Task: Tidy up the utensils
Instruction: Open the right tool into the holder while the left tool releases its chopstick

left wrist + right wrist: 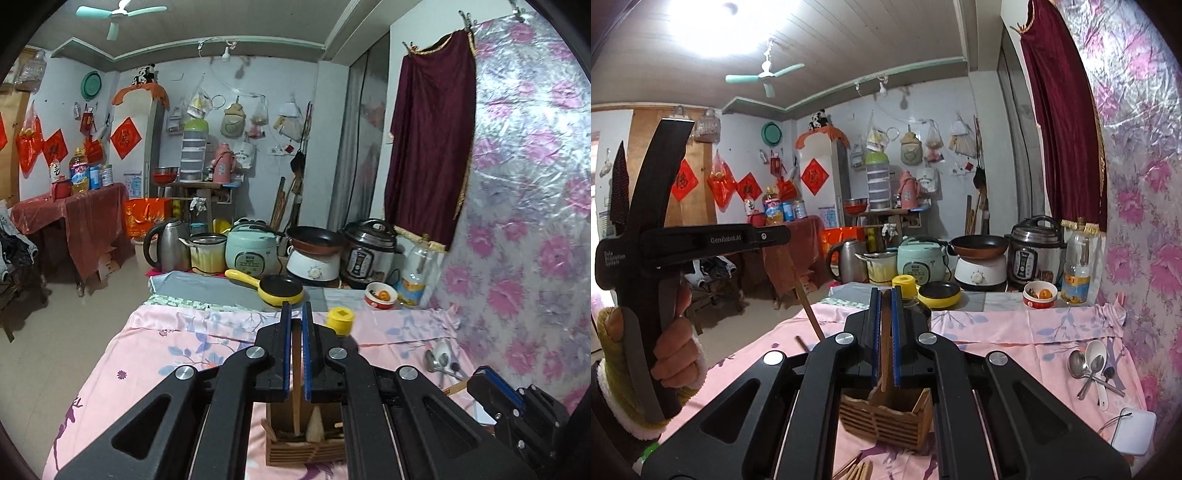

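Observation:
A wooden slatted utensil holder (304, 439) (886, 417) stands on the pink floral cloth. My left gripper (296, 314) is shut on a wooden chopstick (296, 384) whose lower end reaches into the holder. My right gripper (885, 299) is shut on another wooden chopstick (885, 354) that hangs down over the holder. Metal and white spoons (1089, 365) (441, 358) lie in a pile on the cloth at the right. Loose chopsticks (855, 470) lie in front of the holder. The left gripper's chopstick (810, 314) shows in the right wrist view.
A yellow-capped dark bottle (908, 295) (340, 320) stands just beyond the holder. A yellow pan (277, 290), bowl (380, 293), oil bottle (1076, 269) and cookers line the far edge. A white device (1132, 430) lies at the right. The flowered wall covering (524, 221) bounds the right side.

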`<action>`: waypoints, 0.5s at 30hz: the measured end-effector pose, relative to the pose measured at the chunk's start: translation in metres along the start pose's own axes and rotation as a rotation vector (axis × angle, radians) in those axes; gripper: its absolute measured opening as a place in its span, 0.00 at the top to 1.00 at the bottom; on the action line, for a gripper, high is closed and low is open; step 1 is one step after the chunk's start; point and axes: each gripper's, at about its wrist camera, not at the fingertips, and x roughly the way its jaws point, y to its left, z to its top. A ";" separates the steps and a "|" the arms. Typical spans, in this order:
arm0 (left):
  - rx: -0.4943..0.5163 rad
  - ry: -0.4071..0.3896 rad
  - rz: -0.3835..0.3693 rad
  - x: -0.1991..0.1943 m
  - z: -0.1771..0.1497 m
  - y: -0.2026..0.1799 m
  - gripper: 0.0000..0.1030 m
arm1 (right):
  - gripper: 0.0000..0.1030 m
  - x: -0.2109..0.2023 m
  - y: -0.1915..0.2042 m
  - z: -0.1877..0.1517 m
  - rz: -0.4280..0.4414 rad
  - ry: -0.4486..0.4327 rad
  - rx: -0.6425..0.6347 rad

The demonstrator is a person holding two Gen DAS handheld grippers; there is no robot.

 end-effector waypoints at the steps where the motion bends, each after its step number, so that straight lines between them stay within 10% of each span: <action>1: -0.002 0.005 0.004 0.008 -0.004 0.001 0.94 | 0.94 0.007 -0.002 -0.004 -0.004 0.012 0.002; 5: -0.006 0.046 0.013 0.034 -0.027 0.009 0.92 | 0.92 0.034 -0.008 -0.022 -0.011 0.078 0.018; 8: -0.020 0.085 0.041 0.043 -0.048 0.017 0.47 | 0.89 0.045 -0.015 -0.032 -0.023 0.119 0.046; 15: -0.048 0.075 0.100 0.016 -0.059 0.044 0.36 | 0.81 0.018 -0.014 -0.018 -0.041 0.052 0.033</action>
